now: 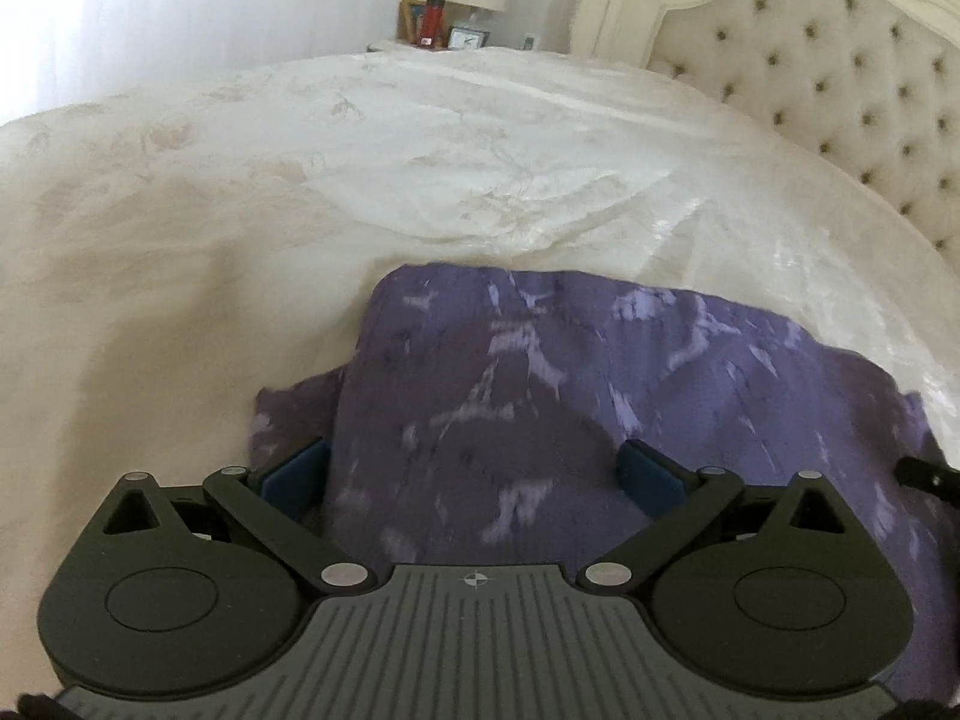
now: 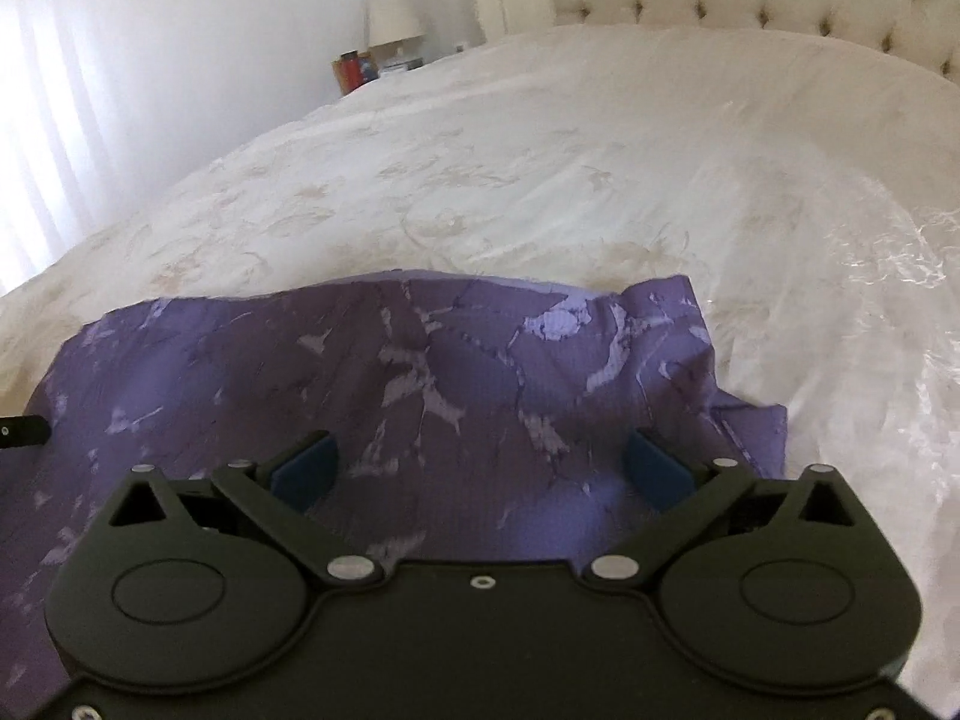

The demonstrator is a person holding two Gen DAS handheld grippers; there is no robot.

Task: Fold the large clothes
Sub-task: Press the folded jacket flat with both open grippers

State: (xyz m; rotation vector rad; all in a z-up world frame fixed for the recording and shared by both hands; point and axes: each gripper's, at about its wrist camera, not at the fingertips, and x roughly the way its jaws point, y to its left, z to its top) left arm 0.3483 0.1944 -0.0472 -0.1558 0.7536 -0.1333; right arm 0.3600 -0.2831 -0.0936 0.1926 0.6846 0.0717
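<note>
One cream bedspread [image 1: 420, 150] meets a tufted headboard [image 1: 840, 78].

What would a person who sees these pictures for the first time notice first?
The purple patterned garment stands out first, lying on the white bedspread just ahead of both cameras. Next come the left gripper and the right gripper, both with jaws wide open above the cloth. A cream tufted headboard fills the far right corner.
</note>
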